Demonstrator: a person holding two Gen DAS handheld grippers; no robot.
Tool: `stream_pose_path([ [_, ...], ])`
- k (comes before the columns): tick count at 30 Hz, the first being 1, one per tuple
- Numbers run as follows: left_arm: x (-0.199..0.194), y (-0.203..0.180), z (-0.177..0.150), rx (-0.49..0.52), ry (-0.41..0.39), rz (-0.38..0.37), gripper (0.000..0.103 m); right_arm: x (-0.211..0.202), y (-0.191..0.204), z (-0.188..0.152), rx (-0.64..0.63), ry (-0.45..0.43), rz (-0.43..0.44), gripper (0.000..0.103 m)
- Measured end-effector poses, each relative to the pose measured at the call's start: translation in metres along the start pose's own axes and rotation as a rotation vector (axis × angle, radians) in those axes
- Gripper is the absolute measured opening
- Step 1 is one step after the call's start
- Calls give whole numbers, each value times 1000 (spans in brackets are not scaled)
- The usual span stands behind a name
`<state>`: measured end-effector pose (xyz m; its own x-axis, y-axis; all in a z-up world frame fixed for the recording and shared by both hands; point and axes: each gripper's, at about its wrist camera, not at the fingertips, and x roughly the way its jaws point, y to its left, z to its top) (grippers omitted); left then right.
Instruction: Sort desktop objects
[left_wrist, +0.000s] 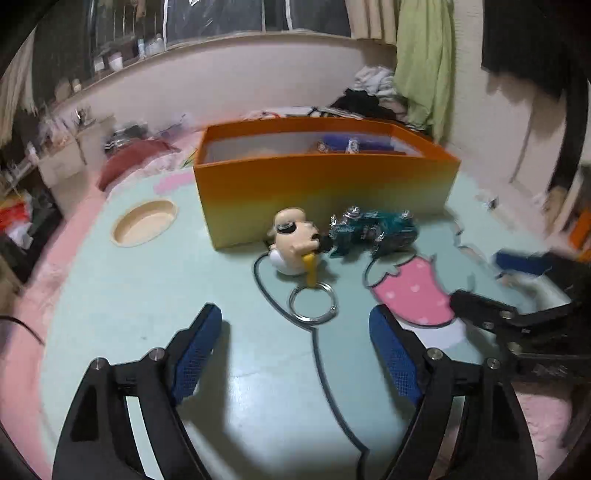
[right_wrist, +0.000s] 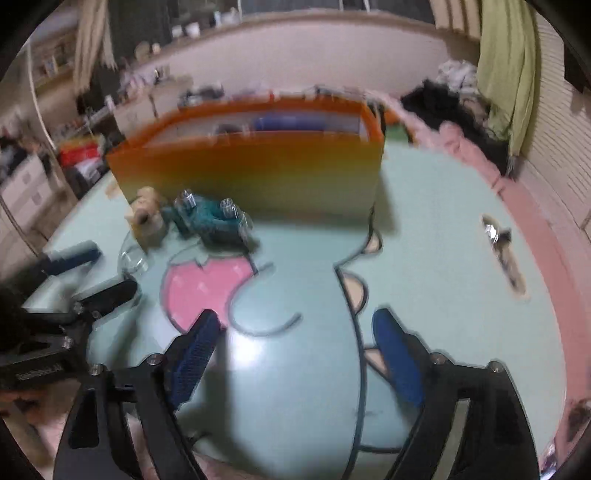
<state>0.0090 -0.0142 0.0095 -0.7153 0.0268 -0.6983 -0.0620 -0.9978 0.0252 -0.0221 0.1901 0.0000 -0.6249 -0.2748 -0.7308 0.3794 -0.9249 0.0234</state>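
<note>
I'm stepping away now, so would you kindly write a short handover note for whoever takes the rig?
Left gripper: open, empty, low over the table.
Right gripper: open, empty.
Orange box: already holds some blue items.
Left to sort: figurine keychain and teal packets, both in front of the box; a small clip-like item lies apart on the table's right side.

The contents of the orange box (left_wrist: 325, 188) are mostly screened by its front wall; only blue shapes (left_wrist: 354, 143) are glimpsed above the rim, and they cannot be identified. In the right wrist view the box (right_wrist: 251, 173), the figurine keychain (right_wrist: 146, 216) and the teal toy (right_wrist: 212, 219) at 11 o'clock are smeared by blur. A small shiny item (right_wrist: 496, 232) at 2 o'clock on the worktop (right_wrist: 443, 258) cannot be made out. Both hand-held gripper bodies are cropped at 6 o'clock.
</note>
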Motion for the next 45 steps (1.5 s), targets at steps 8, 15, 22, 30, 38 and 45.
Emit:
stream_pose_path([
  [8, -7, -6, -4, -10, -44, 100, 82, 0, -6, -8, -3, 0, 8, 100],
  [15, -2, -10, -5, 51, -69, 155, 82, 0, -4, -8, -3, 1, 8, 100],
  [22, -1, -9, -6, 51, -69, 151, 82, 0, -4, -8, -3, 1, 8, 100],
  [30, -1, -10, -8, 53, -71, 151, 82, 0, -4, -9, -4, 0, 8, 100],
  [38, 0, -10, -8, 47, -68, 133, 82, 0, -4, -11, -4, -1, 9, 100],
  [45, 8, 1, 13, -32, 15, -12, 82, -4, 0, -7, 7, -5, 21, 100],
])
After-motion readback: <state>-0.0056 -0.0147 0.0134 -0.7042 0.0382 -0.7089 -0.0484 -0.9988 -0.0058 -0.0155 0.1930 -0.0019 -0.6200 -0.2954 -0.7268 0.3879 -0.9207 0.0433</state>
